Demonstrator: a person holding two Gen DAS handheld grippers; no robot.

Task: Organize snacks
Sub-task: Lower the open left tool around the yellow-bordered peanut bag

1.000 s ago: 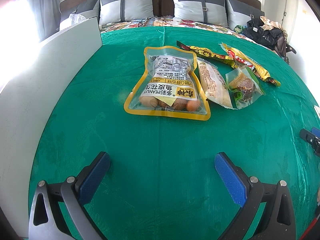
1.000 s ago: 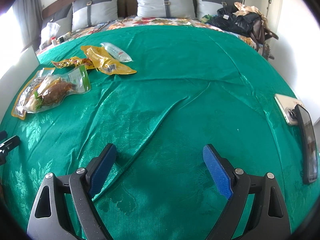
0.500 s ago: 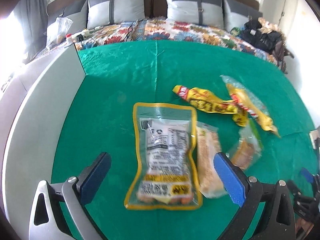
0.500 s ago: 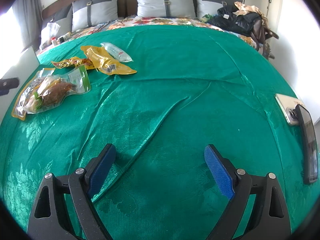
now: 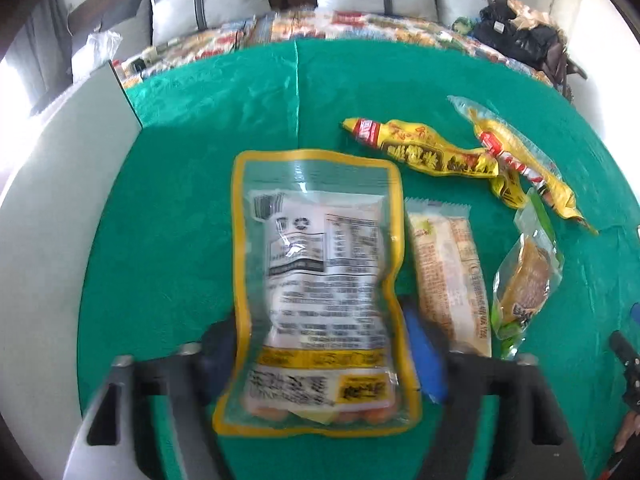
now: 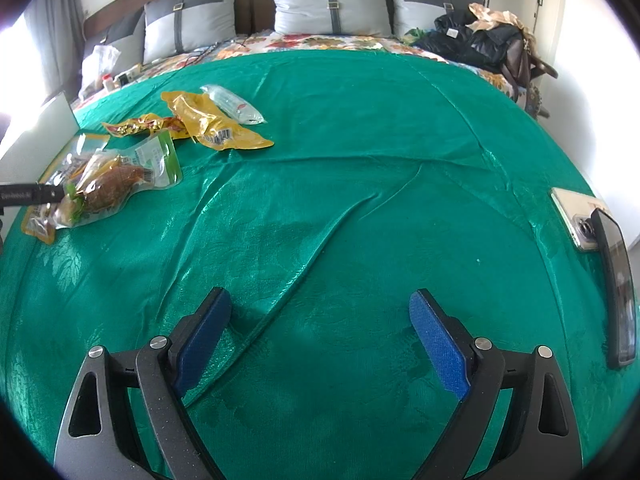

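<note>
Closing around a large clear pouch with a yellow border and a white printed label (image 5: 320, 280), the left gripper (image 5: 320, 354) has its blue pads at either side of the pouch's near end; the blur hides whether they press on it yet. The pouch lies flat and lengthwise on the shiny green bedspread (image 5: 180, 208), near its left edge, where a white panel (image 5: 52, 208) stands alongside. Just beside the pouch on its right lies a long pale wrapped snack bar (image 5: 450, 276), and beyond that a clear green-edged packet with a brown piece inside (image 5: 524, 276). Farther up the bedspread, a twisted yellow packet with red and dark print (image 5: 424, 150) and a yellow and red wrapper with a clear end (image 5: 516, 152) lie together, their ends overlapping.

The right gripper (image 6: 320, 338) hangs over bare wrinkled cloth with its jaws wide apart and nothing between them. Two phones (image 6: 600, 252) rest at the bedspread's right edge. Grey pillows (image 6: 332, 4) line the headboard, and a heap of dark clothing (image 6: 480, 44) sits at the far right corner.
</note>
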